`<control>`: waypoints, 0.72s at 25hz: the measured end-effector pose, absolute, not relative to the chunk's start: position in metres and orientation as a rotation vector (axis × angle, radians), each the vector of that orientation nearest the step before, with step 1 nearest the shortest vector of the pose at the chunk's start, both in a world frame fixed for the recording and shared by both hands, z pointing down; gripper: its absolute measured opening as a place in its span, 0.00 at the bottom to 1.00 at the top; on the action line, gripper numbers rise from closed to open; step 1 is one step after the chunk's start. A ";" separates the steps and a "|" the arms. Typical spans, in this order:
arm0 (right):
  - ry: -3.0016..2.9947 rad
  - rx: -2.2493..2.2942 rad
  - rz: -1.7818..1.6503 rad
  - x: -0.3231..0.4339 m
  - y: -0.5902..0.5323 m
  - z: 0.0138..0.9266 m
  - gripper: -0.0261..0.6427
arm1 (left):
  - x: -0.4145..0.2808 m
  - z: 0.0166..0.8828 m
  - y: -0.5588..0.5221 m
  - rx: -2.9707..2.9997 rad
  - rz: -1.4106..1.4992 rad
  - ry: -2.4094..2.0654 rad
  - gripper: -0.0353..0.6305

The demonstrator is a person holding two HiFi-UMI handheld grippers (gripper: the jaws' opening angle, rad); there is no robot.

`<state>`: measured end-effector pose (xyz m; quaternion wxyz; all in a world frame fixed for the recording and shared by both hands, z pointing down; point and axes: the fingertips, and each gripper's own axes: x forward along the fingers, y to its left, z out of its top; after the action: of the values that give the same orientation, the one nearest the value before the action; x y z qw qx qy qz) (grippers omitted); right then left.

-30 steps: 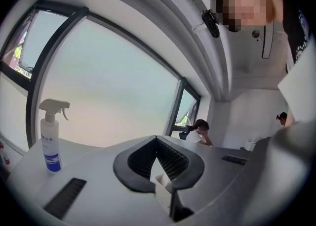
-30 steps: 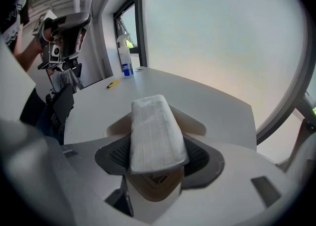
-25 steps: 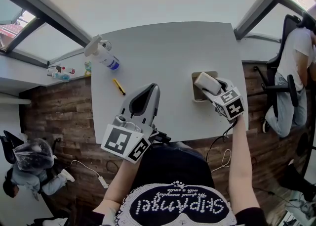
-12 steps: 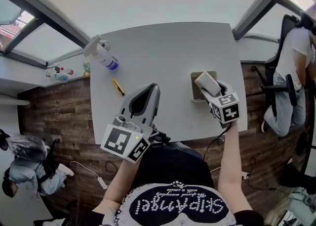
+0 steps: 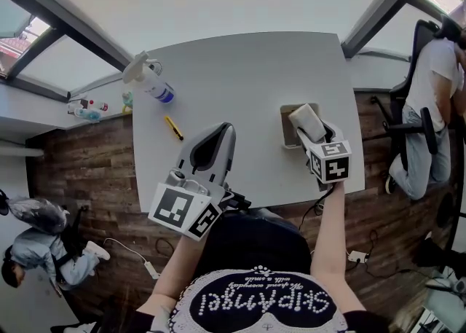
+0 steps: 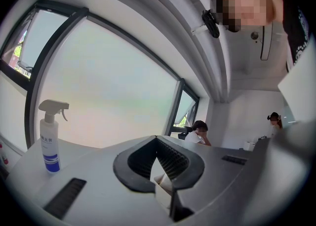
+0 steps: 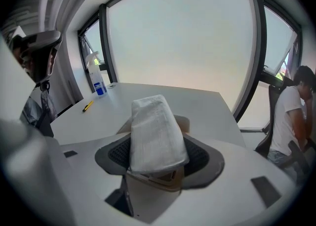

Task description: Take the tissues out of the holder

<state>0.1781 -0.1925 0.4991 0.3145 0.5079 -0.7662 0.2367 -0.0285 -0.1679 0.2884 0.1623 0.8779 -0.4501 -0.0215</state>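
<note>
A white tissue pack (image 5: 306, 122) stands tilted over the tan holder (image 5: 289, 137) near the table's right front corner. My right gripper (image 5: 312, 129) is shut on it from the near side. In the right gripper view the tissue pack (image 7: 154, 121) fills the space between the dark pads of the right gripper (image 7: 158, 146), with the holder's rim (image 7: 165, 180) just under its lower end. My left gripper (image 5: 218, 140) lies over the table's front left, jaws meeting at the tips and nothing in them. The left gripper (image 6: 157, 141) points level across the table.
A spray bottle (image 5: 149, 80) and a yellow pen-like tool (image 5: 175, 127) lie at the grey table's (image 5: 240, 69) left side. A person sits on a chair (image 5: 429, 106) to the right of the table, and another is on the floor at the lower left.
My right gripper has rolled about its own line and its marker cube has shifted slightly towards me, still gripping the tissue pack. The left gripper has not moved.
</note>
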 end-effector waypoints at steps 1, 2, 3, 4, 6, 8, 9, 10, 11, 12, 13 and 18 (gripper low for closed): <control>-2.020 1.341 0.621 0.178 -0.193 0.498 0.45 | -0.029 0.288 -0.168 2.505 -0.061 -1.289 0.06; -2.023 1.345 0.620 0.178 -0.193 0.496 0.45 | -0.030 0.288 -0.168 2.505 -0.061 -1.294 0.06; -2.026 1.349 0.618 0.177 -0.193 0.494 0.45 | -0.030 0.288 -0.168 2.505 -0.062 -1.298 0.06; -2.029 1.354 0.612 0.177 -0.193 0.492 0.45 | -0.030 0.288 -0.168 2.505 -0.064 -1.300 0.06; -2.032 1.360 0.589 0.176 -0.193 0.487 0.45 | -0.031 0.287 -0.168 2.506 -0.067 -1.303 0.06; -2.036 1.367 0.561 0.175 -0.193 0.481 0.45 | -0.031 0.286 -0.167 2.508 -0.069 -1.306 0.06; -2.041 1.373 0.554 0.174 -0.192 0.478 0.45 | -0.031 0.286 -0.167 2.509 -0.071 -1.307 0.06; -2.048 1.383 0.553 0.174 -0.192 0.475 0.45 | -0.031 0.285 -0.166 2.511 -0.073 -1.310 0.06; -2.060 1.394 0.556 0.172 -0.191 0.472 0.45 | -0.031 0.284 -0.166 2.513 -0.077 -1.312 0.06; -2.072 1.406 0.562 0.171 -0.191 0.469 0.45 | -0.031 0.283 -0.166 2.515 -0.081 -1.311 0.06; -2.085 1.419 0.567 0.170 -0.191 0.465 0.45 | -0.031 0.283 -0.166 2.516 -0.084 -1.307 0.06; -2.148 1.478 0.550 0.165 -0.191 0.439 0.45 | -0.030 0.281 -0.165 2.524 -0.084 -1.297 0.06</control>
<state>0.1647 -0.1907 0.4392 0.2362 0.5390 -0.7833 0.2004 -0.0305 -0.1646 0.2812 0.1507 0.8789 -0.4517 -0.0293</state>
